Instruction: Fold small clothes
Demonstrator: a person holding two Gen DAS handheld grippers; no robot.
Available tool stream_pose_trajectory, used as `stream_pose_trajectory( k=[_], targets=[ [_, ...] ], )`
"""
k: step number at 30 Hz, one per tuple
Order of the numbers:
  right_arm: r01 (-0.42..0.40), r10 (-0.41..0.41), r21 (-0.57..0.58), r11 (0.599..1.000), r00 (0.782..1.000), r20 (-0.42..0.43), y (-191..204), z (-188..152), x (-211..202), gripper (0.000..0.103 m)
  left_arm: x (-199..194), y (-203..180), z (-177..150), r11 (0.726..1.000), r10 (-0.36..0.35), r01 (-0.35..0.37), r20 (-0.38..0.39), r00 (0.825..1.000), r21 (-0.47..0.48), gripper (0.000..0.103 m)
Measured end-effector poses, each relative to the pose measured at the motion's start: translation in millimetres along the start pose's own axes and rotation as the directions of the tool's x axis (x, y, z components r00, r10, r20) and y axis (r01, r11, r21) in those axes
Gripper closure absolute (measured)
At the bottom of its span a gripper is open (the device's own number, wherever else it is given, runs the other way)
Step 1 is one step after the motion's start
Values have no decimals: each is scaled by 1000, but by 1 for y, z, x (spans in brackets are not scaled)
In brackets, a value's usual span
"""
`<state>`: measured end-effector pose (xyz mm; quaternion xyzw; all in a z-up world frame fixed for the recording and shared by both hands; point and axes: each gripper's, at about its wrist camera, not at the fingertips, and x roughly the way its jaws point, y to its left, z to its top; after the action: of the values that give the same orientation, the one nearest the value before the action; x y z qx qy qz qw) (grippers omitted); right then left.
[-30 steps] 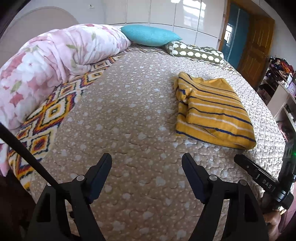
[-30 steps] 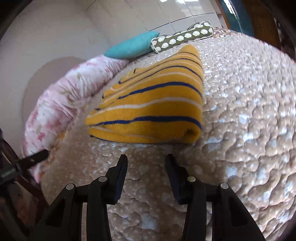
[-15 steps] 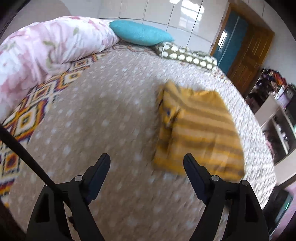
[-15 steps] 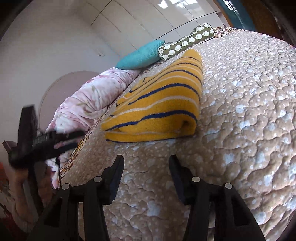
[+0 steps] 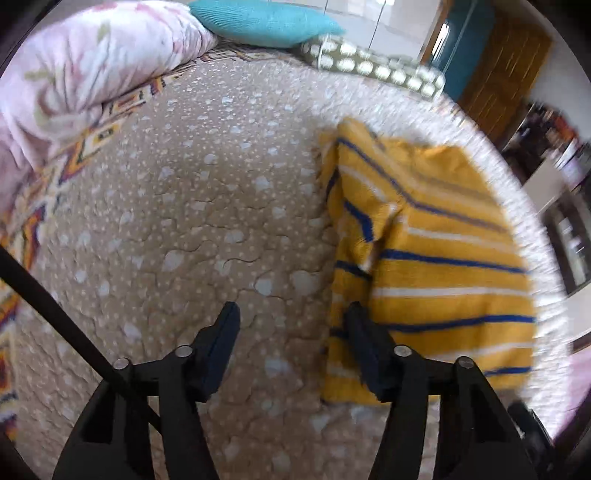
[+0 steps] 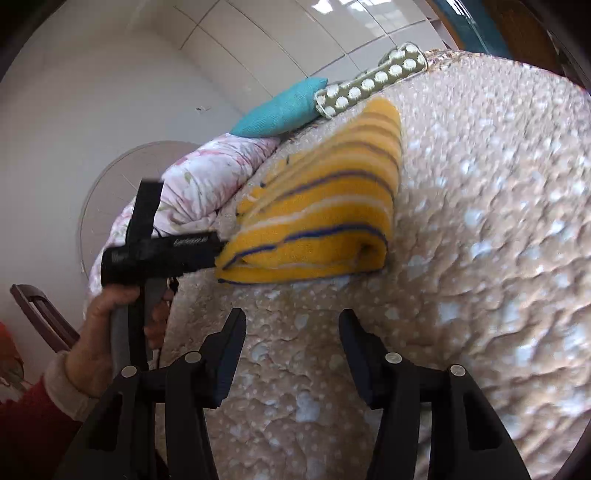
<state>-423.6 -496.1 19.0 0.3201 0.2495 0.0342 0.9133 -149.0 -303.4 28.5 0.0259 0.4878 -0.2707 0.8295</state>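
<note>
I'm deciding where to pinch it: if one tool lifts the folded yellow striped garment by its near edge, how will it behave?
The yellow striped garment is probably floppy: its layers sag and wrinkle on the quilted bedspread, so the fold would likely fall open. It looks like soft, light knit, easy to lift. The left tool, open beside it, would likely drag only the top layer.

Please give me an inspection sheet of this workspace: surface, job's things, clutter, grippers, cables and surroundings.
Surface: beige quilted bedspread with white spots.
Job's things: yellow striped garment, folded, lying flat on the bed.
Clutter: teal pillow, green dotted bolster, pink floral duvet bundled at the bed's far side.
Grippers: left gripper jaws open, at the garment's near corner; right gripper jaws open, empty, short of the garment.
Cables: thin dark cable below the left gripper in the right wrist view.
Surroundings: white tiled wall, wooden door.
</note>
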Motion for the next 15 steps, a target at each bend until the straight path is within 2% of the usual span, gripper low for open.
stream_pose_trajectory(
  k=[1, 3, 4, 6, 8, 11, 12, 13, 15],
  targets=[
    [10, -10, 8, 1000, 999, 44, -2, 8, -9, 33, -6, 8, 1, 998, -57, 57, 18, 998, -30, 27],
    [21, -26, 58, 998, 995, 100, -13, 25, -16, 26, -11, 15, 3, 988, -131, 134, 51, 990, -74, 15],
    [18, -27, 86, 996, 994, 101, -21, 32, -14, 23, -9, 19, 6, 978, -180, 186, 61, 982, -92, 12],
    [30, -39, 146, 989, 997, 61, -39, 48, 3, 23, 1, 17, 12, 959, -260, 263, 42, 965, -108, 11],
    [42, -42, 189, 981, 999, -6, -55, 60, 32, 23, 20, 8, 16, 938, -336, 333, -14, 942, -97, 11],
    [-7, 20, 224, 975, 998, -55, -58, 71, 68, 28, 45, -11, 17, 922, -386, 381, -81, 919, -73, 11],
    [18, -4, 215, 976, 998, -66, -55, 73, 76, 32, 46, -19, 16, 929, -369, 366, -77, 926, -56, 13],
    [34, -19, 204, 978, 997, -75, -51, 75, 83, 40, 46, -25, 14, 931, -364, 361, -85, 927, -49, 31],
    [24, -5, 195, 980, 995, -98, -50, 77, 89, 55, 43, -34, 10, 917, -397, 389, -113, 911, -83, 53]
  ],
)
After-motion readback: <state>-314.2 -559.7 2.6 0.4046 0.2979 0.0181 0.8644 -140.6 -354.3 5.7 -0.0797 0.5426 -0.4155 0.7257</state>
